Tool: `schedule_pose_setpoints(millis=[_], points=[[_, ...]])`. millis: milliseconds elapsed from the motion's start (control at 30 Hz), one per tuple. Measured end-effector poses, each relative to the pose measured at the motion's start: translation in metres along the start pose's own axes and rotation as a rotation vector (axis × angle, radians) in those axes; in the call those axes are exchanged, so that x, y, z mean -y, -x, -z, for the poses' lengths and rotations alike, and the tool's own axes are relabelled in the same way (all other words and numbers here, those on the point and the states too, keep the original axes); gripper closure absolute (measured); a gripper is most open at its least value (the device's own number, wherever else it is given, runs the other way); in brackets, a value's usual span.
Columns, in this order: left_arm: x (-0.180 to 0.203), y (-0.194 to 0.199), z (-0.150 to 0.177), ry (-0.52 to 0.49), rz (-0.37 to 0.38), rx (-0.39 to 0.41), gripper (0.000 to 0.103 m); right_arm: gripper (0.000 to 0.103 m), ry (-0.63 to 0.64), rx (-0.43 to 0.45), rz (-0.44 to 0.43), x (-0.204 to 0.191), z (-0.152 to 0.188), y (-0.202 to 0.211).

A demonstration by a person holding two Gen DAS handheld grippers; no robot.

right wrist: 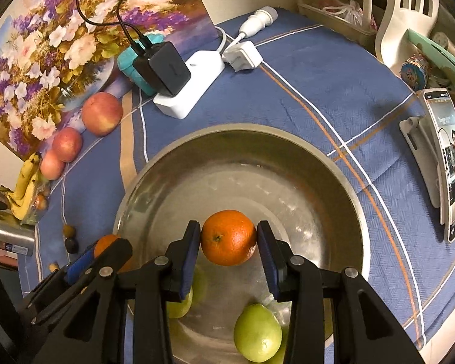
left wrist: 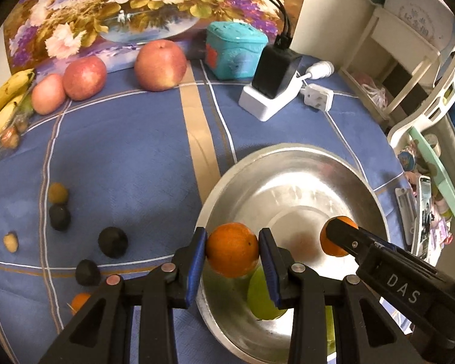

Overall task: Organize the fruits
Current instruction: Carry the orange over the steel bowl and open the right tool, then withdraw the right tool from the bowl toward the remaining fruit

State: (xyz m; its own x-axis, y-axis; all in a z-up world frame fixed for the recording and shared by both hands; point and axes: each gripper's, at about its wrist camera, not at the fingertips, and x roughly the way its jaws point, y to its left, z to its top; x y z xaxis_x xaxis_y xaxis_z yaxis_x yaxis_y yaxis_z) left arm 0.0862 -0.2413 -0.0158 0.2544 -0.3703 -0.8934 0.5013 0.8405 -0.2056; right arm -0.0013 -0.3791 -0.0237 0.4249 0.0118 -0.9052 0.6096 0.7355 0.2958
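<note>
Tablecloth (left wrist: 130,157): dark plums (left wrist: 113,241) left-cam only

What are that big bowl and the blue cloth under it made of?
The bowl looks like metal, likely stainless steel: silvery, brushed sheen, with blurred reflections of the fruit. The table cover looks like woven fabric: matte blue, visible weave, slight wrinkles, printed stripes.

Two oranges (left wrist: 232,250) (right wrist: 228,237) over steel bowl (right wrist: 333,163) (green fruit (right wrist: 257,332) inside).
</note>
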Motion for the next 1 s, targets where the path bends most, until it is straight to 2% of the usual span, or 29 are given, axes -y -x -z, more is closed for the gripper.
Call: schedule_pose_setpoints(millis=[667, 800, 867, 933, 1000], points=[[0.0002, 0.0005, 0.0041, 0.003, -0.004, -0.014, 0.064, 0.063, 0.008, -0.006, 0.039, -0.0027, 0.0049, -0.0027], [-0.0015, 0.0025, 0.0038, 0.011, 0.004, -0.011, 0.054, 0.062, 0.024, 0.001, 0.050, -0.0044, 0.0057, -0.0027], [-0.0017, 0.0041, 0.0034, 0.013, 0.007, -0.007, 0.052, 0.059, 0.032, 0.008, 0.049, -0.0053, 0.0059, -0.0014], [-0.0028, 0.0055, 0.0030, 0.016, 0.004, -0.004, 0.050, 0.048, 0.041, 0.018, 0.056, -0.0061, 0.0056, 0.0001], [-0.0057, 0.0074, 0.0022, 0.026, 0.008, -0.002, 0.048, 0.046, 0.040, 0.030, 0.059, -0.0060, 0.0060, 0.0016]])
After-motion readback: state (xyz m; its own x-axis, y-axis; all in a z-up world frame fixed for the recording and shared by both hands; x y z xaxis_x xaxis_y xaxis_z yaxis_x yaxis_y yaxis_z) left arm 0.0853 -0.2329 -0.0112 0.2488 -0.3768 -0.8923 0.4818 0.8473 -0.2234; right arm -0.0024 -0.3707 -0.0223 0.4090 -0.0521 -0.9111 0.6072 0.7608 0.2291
